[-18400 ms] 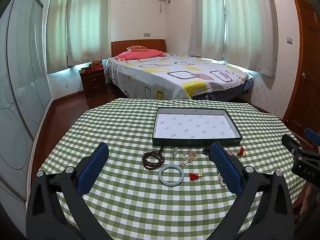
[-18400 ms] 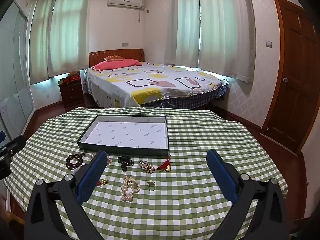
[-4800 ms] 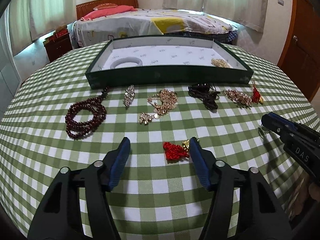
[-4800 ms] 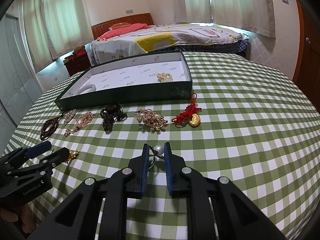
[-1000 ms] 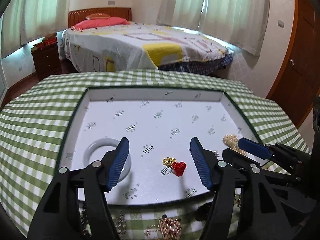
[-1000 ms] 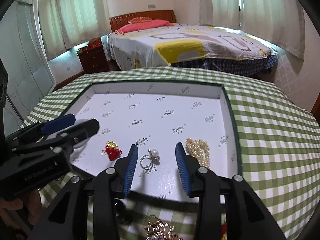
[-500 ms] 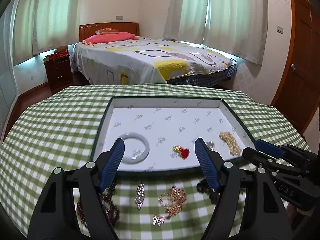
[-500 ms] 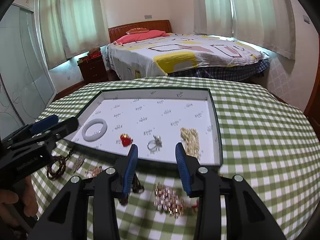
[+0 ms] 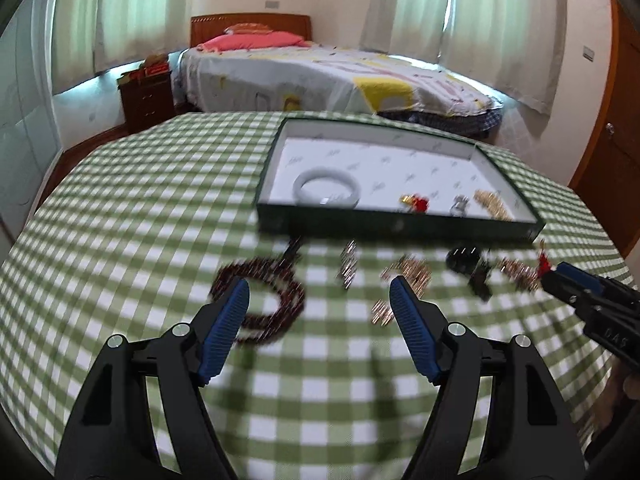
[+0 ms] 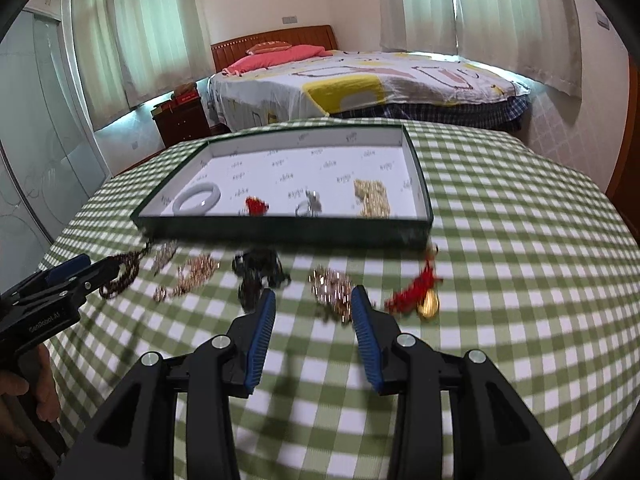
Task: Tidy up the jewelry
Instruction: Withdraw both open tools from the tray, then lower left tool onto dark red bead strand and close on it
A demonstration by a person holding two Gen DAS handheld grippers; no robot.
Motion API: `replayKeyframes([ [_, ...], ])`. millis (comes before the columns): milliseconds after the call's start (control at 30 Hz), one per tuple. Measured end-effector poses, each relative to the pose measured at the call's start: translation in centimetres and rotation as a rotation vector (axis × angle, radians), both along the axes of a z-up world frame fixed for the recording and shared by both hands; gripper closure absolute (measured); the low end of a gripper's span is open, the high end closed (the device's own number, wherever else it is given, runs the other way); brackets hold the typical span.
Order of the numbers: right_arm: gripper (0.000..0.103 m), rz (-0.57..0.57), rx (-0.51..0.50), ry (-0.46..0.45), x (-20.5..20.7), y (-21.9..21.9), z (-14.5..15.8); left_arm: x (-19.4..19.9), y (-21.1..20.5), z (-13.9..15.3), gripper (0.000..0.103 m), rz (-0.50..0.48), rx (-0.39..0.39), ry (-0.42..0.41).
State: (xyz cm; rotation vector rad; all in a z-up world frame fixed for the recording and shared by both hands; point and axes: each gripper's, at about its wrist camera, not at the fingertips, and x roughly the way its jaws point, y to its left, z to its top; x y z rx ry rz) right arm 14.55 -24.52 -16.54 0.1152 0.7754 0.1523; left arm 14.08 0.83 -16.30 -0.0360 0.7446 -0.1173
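Green-and-white checked cloth table cover [image 10: 500,240]: woven, matt. Dark green shallow cardboard tray [image 10: 280,232]: matt walls, white printed paper lining. Pale smooth bangle [image 10: 197,199]: glossy, stone-like. Gold bead strand [image 10: 372,198]: shiny. Dark red-brown bead bracelet [image 9: 260,300]: looks wooden. Gripper finger pads [image 10: 260,332]: blue ribbed plastic or rubber; black frames matt plastic.

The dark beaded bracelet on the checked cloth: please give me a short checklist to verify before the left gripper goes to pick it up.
1. Left gripper empty, fingers apart: ok.
2. Dark red-brown beaded bracelet lies free on the green checked tablecloth: ok.
3. Bracelet centred between the fingers: not ok, it sits toward the left finger.
4. Dark green shallow box has bare floor left: ok.
5. Right gripper away from the bracelet: ok.
6. Bracelet's exact outline: cannot tell, blurred.
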Motion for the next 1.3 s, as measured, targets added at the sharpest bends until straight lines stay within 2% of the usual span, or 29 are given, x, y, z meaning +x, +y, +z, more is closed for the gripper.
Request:
replayKeyframes([
  [233, 0.063, 0.011, -0.004, 0.016, -0.9, 0.4, -0.8, -0.5, 1.4, -0.9, 0.032, 0.036, 0.015, 0.021],
  [433, 0.063, 0.018, -0.007, 0.013, -0.9, 0.6, -0.9, 1.6, 2.1, -1.8, 0.032, 0.055, 0.029, 0.081],
  [533, 0.063, 0.017, -0.007, 0.019, -0.7, 0.6, -1.2, 2.6, 2.5, -2.3, 0.026, 0.072, 0.028, 0.096],
  [733, 0.063, 0.014, -0.005, 0.03, -0.3, 0.5, -1.5, 4.0, 2.3, -2.9, 0.022, 0.052, 0.023, 0.15],
  [867, 0.063, 0.013, -0.004, 0.035, -0.1, 0.4, -1.6, 4.0, 1.9, -2.8, 0.021, 0.026, 0.021, 0.149],
  [933, 0.063, 0.015, -0.005, 0.036, 0.0, 0.4, -1.7, 4.1, 1.9, -2.7, 0.031, 0.026, 0.02, 0.145],
  [1000, 0.063, 0.016, -0.008, 0.038, 0.1, 0.4, -1.7, 4.2, 1.9, -2.5, 0.048, 0.026, 0.031, 0.143],
  [1033, 0.063, 0.016, -0.008, 0.039, 0.2, 0.4, -1.7, 4.3, 2.0, -2.5, 0.052, 0.021, 0.03, 0.142],
  [1167, 0.063, 0.013, -0.01, 0.042, 0.6, 0.4, -1.8, 4.3, 2.3, -2.4, 0.085, -0.005, -0.005, 0.136],
  [1300, 0.063, 0.009, -0.018, 0.039, 1.1, 0.3, -1.6, 4.3, 2.3, -2.4, 0.09, -0.014, -0.019, 0.136],
])
